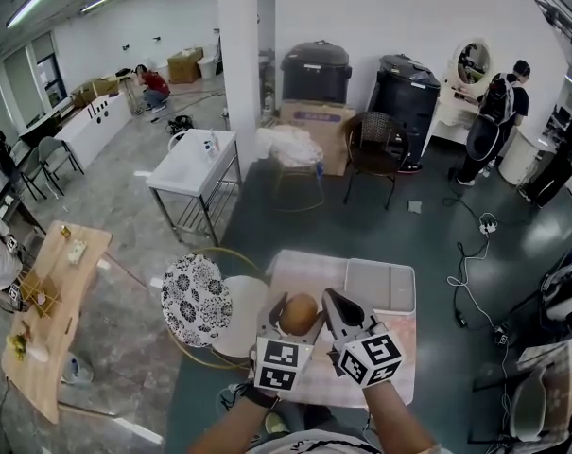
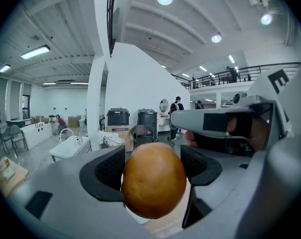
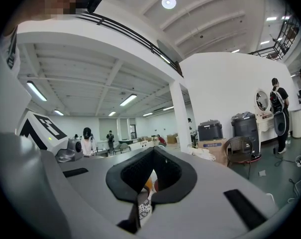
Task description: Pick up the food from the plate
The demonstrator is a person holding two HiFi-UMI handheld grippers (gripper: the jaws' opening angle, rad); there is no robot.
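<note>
A round brown bun-like piece of food [image 1: 300, 314] is held up off the table, with my left gripper [image 1: 298, 303] shut on it. In the left gripper view the food [image 2: 153, 179] fills the space between the dark pads [image 2: 106, 172]. My right gripper [image 1: 334, 303] hovers just to the right of it, shut with nothing in it; its jaws [image 3: 152, 159] nearly meet. It also shows in the left gripper view as a grey bar [image 2: 215, 123]. A black-and-white patterned plate [image 1: 196, 300] lies to the left, below the grippers.
A pale pink table [image 1: 402, 353] lies under the grippers, with a white lidded tray [image 1: 380, 285] at its far right. A plain white dish [image 1: 239, 320] sits beside the patterned plate. Beyond stand a white sink table [image 1: 195, 163], a chair [image 1: 373, 145] and black bins [image 1: 316, 71].
</note>
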